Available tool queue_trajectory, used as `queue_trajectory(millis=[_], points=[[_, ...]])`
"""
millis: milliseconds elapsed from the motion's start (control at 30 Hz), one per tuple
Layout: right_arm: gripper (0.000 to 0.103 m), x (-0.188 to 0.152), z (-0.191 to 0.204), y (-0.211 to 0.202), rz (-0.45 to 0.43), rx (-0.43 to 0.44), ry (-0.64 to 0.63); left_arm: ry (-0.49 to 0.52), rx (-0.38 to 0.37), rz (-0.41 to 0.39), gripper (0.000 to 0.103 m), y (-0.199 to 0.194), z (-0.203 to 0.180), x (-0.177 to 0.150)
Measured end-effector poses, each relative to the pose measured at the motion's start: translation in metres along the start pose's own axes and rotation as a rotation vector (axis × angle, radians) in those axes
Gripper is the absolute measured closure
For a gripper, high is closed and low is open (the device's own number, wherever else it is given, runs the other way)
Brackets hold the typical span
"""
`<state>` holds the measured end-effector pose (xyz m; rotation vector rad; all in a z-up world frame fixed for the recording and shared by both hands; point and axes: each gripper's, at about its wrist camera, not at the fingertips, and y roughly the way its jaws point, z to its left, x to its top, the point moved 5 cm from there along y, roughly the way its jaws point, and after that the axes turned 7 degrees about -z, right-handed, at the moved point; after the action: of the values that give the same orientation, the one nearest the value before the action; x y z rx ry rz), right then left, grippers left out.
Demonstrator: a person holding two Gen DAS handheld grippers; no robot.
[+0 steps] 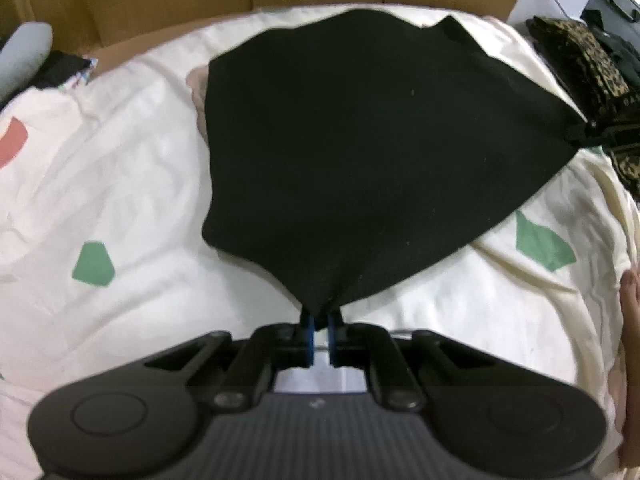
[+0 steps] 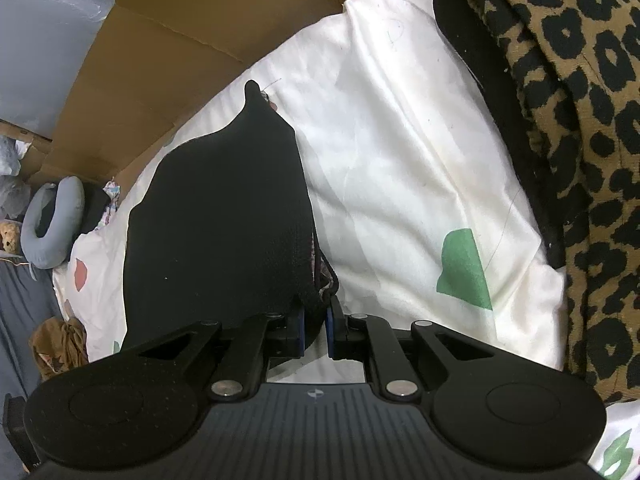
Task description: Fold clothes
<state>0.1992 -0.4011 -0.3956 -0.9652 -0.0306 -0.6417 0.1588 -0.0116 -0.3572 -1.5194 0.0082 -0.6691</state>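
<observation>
1. Left gripper: clamped on the near corner of the black garment.
2. Garment: spread over the white quilt, stretched between both grippers. Judged light, soft and limp; grip at corners or hems.
3. Right gripper: clamped on a bunched edge.

We could read almost nothing: far right of the left jaws, pale letters, perhaps "DA", stood on a dark band of the leopard-print cloth, too small to be sure.
</observation>
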Motion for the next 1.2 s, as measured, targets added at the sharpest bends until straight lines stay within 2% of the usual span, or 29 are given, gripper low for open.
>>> queue_trajectory(millis=[33, 100, 167, 233, 300, 500, 733, 1067, 1200], points=[[0.094, -0.001, -0.002, 0.003, 0.004, -0.009, -0.001, -0.013, 0.000, 0.017, 0.102, 0.006, 0.002, 0.000], [0.092, -0.004, -0.007, 0.007, 0.012, -0.020, 0.006, -0.060, 0.001, 0.054, 0.101, 0.022, 0.011, 0.007], [0.084, -0.006, -0.012, 0.006, 0.011, -0.025, 0.020, -0.100, 0.002, 0.057, 0.096, 0.021, 0.020, 0.008], [0.072, -0.007, -0.014, 0.001, 0.001, -0.044, 0.008, -0.116, 0.005, 0.033, 0.088, 0.011, 0.028, 0.012], [0.069, -0.008, -0.014, -0.005, -0.008, -0.062, -0.026, -0.113, 0.000, 0.006, 0.087, 0.003, 0.029, 0.018], [0.069, -0.014, -0.007, -0.012, -0.002, -0.050, -0.063, -0.104, -0.058, -0.045, 0.086, 0.006, 0.007, 0.047], [0.069, -0.023, 0.009, -0.005, 0.015, -0.043, -0.124, -0.052, -0.119, -0.076, 0.086, 0.016, -0.028, 0.061], [0.069, -0.033, 0.023, 0.002, 0.049, -0.006, -0.152, 0.002, -0.165, -0.056, 0.086, 0.030, -0.056, 0.064], [0.069, -0.038, 0.027, 0.011, 0.069, -0.004, -0.163, 0.027, -0.150, -0.024, 0.086, 0.046, -0.059, 0.055]])
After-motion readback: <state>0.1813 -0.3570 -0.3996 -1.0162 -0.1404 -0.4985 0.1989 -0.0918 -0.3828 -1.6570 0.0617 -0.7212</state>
